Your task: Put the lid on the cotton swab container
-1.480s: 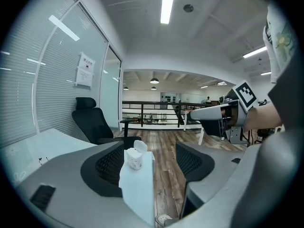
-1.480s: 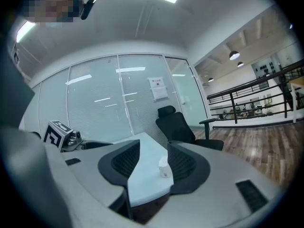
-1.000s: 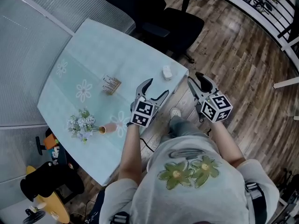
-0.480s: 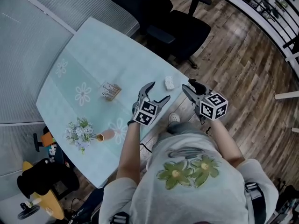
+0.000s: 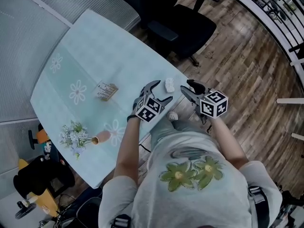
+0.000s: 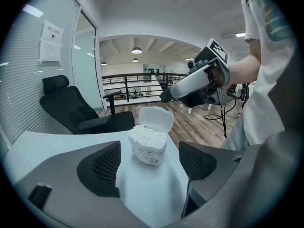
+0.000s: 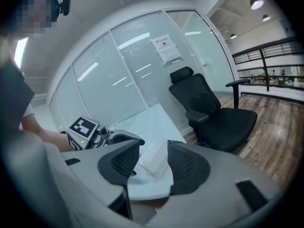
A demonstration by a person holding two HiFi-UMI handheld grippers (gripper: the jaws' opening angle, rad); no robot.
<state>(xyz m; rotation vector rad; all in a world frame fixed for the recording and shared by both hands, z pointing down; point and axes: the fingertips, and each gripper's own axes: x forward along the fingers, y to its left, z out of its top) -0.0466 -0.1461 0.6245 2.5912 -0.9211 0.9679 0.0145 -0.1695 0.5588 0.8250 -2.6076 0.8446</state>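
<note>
Over the table corner, head view gives only left gripper, right gripper and a white speck. Left gripper view reveals the cotton swab container, lid hinged up. Closer than a second ago. Jaws opening wide, holding nothing. Merely a pale blur in the right gripper view.

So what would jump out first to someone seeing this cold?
The cotton swab container by the edge of the table nearest the person, packed with white swabs, its hinged lid standing open. The left gripper and right gripper flank it, jaws opening, nothing between their pads. A flower bouquet lies further left.
</note>
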